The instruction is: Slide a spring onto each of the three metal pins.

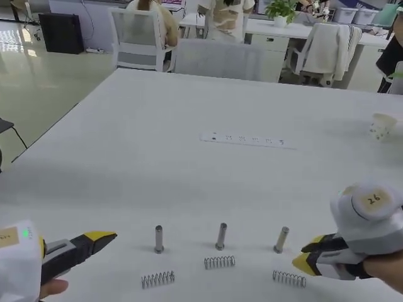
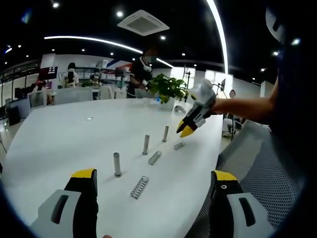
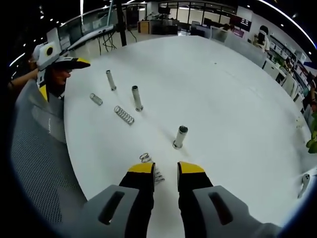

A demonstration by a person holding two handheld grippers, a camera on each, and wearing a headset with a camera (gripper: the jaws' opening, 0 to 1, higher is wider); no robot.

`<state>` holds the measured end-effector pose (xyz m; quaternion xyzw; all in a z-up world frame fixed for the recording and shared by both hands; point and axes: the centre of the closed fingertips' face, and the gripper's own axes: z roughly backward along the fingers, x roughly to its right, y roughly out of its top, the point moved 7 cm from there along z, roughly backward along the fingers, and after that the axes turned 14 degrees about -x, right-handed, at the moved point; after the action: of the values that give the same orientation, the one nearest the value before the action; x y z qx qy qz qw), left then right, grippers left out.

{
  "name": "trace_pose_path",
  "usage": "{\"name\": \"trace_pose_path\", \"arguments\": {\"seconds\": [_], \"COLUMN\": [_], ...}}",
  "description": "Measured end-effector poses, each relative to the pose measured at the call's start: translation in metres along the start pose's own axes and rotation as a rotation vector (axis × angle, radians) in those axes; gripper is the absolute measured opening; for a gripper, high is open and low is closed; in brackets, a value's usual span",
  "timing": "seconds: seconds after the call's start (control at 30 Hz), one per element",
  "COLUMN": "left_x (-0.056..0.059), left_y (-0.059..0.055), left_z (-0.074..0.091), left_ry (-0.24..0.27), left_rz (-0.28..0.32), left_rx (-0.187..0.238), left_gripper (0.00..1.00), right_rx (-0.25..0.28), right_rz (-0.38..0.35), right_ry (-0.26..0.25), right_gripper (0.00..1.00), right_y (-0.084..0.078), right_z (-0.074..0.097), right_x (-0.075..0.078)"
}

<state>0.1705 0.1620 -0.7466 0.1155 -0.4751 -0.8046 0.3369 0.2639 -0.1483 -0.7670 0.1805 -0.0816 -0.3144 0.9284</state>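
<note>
White worktable [image 1: 189, 119] in an office with chairs [image 1: 135, 39]. Between the grippers, three metal pins [image 1: 221, 236] stand upright. The springs [image 1: 220, 262] lie flat, lengthwise along the row. Left gripper [image 2: 154, 174] gapes wide; right gripper [image 3: 166, 168] is narrow, just beside the end spring [image 1: 289, 278].

The left gripper [image 1: 104, 238] has a white housing with a small green light [image 1: 26, 234], dark grey jaws and yellow tips. The right gripper [image 1: 305, 255] matches, and its rounded white top bears a tan round sticker [image 1: 371, 200] handwritten 26.
</note>
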Motion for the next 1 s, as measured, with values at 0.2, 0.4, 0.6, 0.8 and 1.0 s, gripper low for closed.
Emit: {"name": "trace_pose_path", "arguments": {"seconds": [0.2,0.4,0.6,0.8,1.0], "left_x": [0.0,0.0,-0.001,-0.001,-0.001], "left_y": [0.0,0.0,0.0,-0.001,-0.001], "left_z": [0.0,0.001,0.001,0.001,0.001], "left_ry": [0.0,0.004,0.006,0.007,0.008], "left_rz": [0.002,0.006,0.011,0.014,0.02], "left_rx": [0.001,0.004,0.005,0.004,0.007], "left_gripper": [0.91,0.91,0.9,0.9,0.89], "right_rx": [-0.022,-0.048,-0.073,-0.087,-0.106], "right_rz": [0.032,0.058,0.088,0.111,0.142], "right_ry": [0.031,0.051,0.051,0.051,0.043], "right_gripper": [0.16,0.15,0.15,0.13,0.12], "right_y": [-0.006,-0.012,-0.016,-0.017,-0.018], "right_z": [-0.006,-0.015,-0.019,-0.023,-0.026], "right_x": [-0.005,-0.008,-0.008,-0.008,-0.01]}}
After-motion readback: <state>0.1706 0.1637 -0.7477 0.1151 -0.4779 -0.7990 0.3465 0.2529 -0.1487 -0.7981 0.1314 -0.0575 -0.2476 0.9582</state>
